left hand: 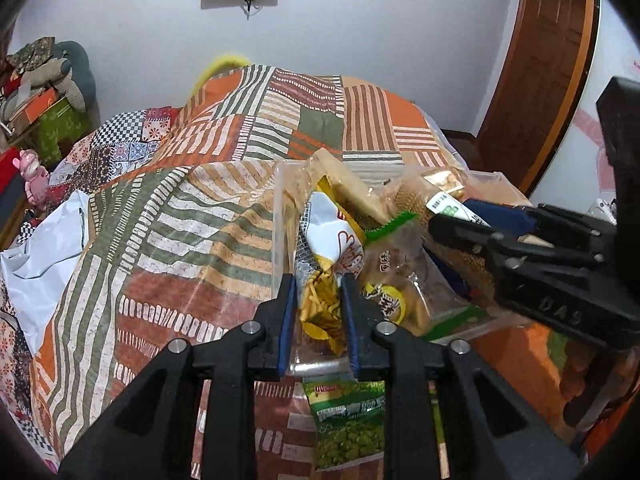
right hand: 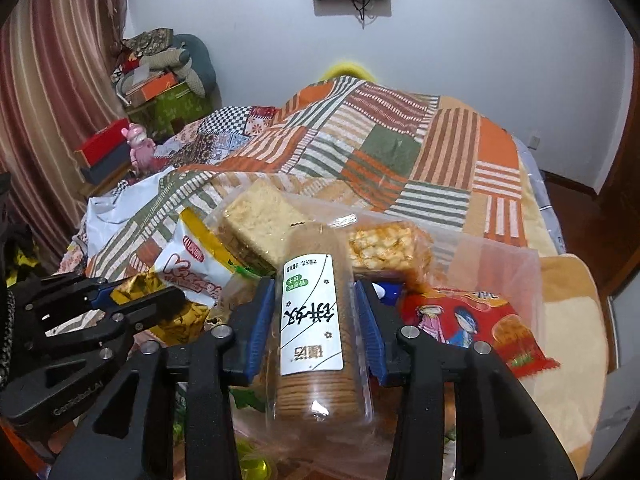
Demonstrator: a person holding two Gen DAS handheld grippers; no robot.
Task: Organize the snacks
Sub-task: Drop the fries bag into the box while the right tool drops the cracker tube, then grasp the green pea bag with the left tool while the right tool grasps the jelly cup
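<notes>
My right jaws (right hand: 316, 320) clamp the stiff, breakable biscuit sleeve (right hand: 310, 312) mid-length over the clear bin (right hand: 500, 248), left jaws (left hand: 318, 304) pinching the light, crinkly chip bag (left hand: 320, 292) inside it.

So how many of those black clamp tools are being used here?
2. The left one pinches a yellow chip bag at the clear box's near-left edge. The right one clasps a biscuit pack over the box's middle.
</notes>
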